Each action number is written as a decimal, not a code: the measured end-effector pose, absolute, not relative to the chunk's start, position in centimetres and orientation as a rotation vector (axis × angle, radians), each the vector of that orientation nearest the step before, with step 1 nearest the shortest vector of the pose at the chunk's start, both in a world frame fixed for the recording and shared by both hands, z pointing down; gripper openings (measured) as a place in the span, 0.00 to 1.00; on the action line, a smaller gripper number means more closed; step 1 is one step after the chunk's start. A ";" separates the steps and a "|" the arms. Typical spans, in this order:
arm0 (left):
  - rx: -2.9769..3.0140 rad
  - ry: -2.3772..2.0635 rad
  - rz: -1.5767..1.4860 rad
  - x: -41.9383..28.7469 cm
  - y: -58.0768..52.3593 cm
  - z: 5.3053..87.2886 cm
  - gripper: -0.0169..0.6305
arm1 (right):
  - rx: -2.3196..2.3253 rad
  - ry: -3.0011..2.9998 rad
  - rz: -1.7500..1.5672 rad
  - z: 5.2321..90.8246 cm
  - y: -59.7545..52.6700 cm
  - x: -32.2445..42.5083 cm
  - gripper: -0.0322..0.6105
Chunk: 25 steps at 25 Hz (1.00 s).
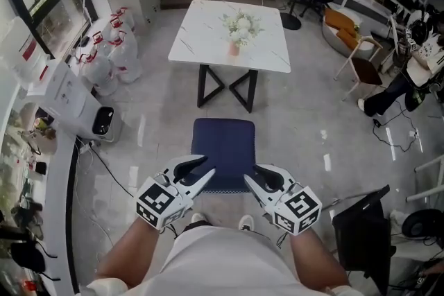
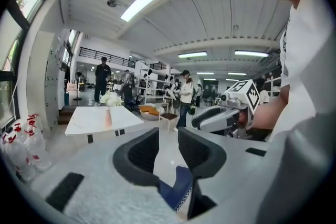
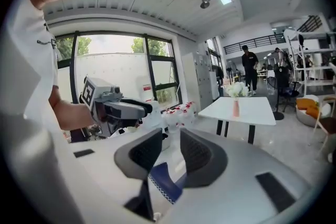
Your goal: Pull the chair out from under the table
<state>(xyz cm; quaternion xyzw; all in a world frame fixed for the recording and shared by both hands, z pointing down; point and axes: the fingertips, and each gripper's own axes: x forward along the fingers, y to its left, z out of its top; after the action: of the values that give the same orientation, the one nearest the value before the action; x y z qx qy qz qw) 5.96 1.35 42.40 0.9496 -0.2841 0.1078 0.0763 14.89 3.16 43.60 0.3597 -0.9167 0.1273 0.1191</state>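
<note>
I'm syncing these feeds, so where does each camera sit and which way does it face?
Head view: on the person's head, steeply down at the blue chair; shows forearms, left tongs, right tongs.
Left gripper view: on the left tongs, level toward the table; shows its open jaws, the right tongs.
Right gripper view: on the right tongs, level toward the windows; shows open jaws, left tongs.
Shared: all show the table.

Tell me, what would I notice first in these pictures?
The left gripper and the right gripper, both white and open, hover over a dark blue chair low in the head view. Beyond it stands a white table with white flowers in a pink vase.
</note>
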 end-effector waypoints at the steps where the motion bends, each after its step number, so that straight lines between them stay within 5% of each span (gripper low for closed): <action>1: 2.849 -0.861 0.291 5.9 1.3 41.7 0.21 | 1.059 -2.697 0.360 42.9 3.2 14.8 0.23; 25: 2.909 -0.948 0.248 5.9 2.6 39.4 0.04 | 1.232 -2.788 0.399 39.9 3.5 15.2 0.06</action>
<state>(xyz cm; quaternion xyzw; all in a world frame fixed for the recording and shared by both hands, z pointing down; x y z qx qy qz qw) 5.86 2.60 39.38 0.9471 -0.3086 0.0808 0.0362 15.22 3.54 39.92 0.4005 -0.9064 0.1298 0.0338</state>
